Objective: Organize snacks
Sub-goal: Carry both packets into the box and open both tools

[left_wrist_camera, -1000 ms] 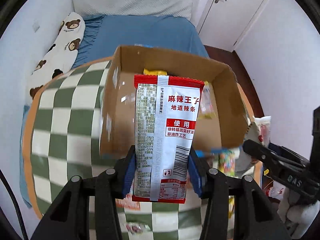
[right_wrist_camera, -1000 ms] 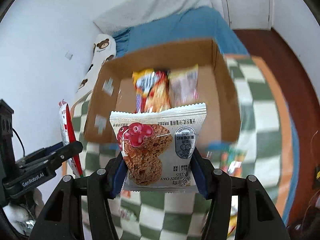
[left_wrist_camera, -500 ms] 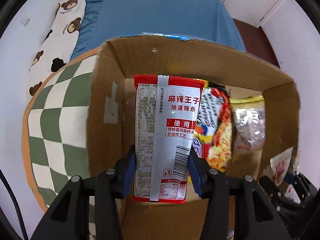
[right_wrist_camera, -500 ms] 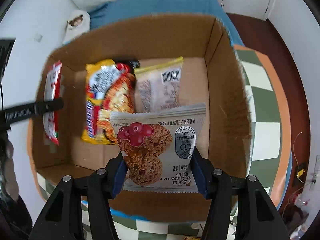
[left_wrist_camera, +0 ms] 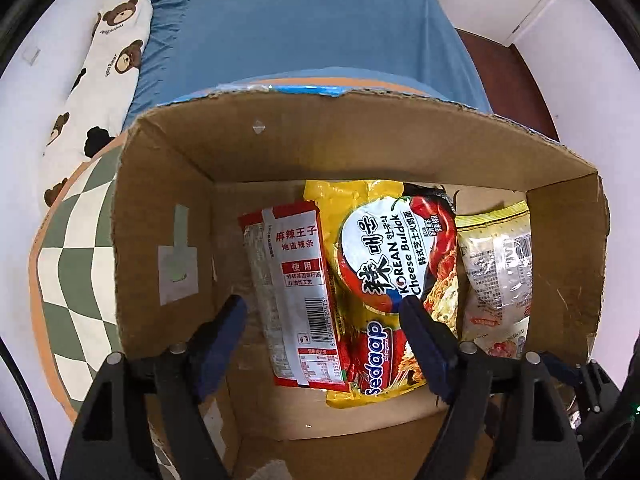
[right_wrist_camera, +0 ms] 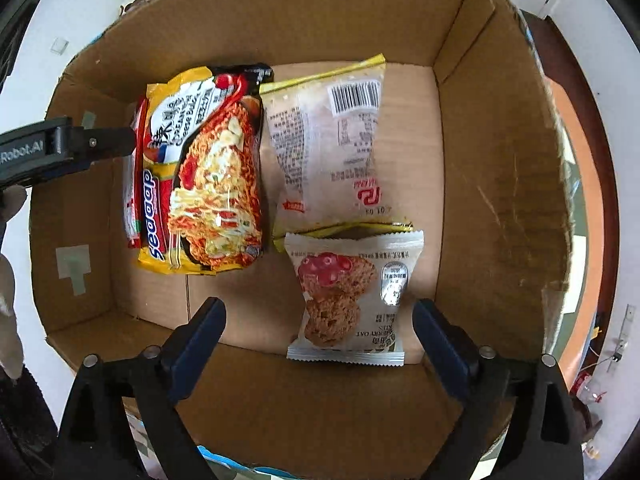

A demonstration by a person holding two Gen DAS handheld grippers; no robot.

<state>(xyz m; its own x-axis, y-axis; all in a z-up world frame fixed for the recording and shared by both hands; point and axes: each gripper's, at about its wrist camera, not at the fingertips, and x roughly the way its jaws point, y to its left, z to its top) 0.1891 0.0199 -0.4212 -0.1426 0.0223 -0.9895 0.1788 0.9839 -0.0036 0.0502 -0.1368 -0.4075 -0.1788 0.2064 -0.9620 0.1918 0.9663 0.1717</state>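
A cardboard box holds the snacks. In the left wrist view my left gripper is open above the box, and the red and white spicy strip packet lies loose on the box floor beside a yellow noodle packet and a pale packet. In the right wrist view my right gripper is open, and the oat cookie packet lies on the box floor below the pale packet. The noodle packet lies to the left.
The box stands on a round table with a green and white checked cloth. A blue bed and a bear-print pillow lie beyond. The left gripper's arm reaches over the box's left wall in the right wrist view.
Both grippers moved over the box and opened. The spicy strip packet and the oat cookie packet dropped from them onto the box floor.
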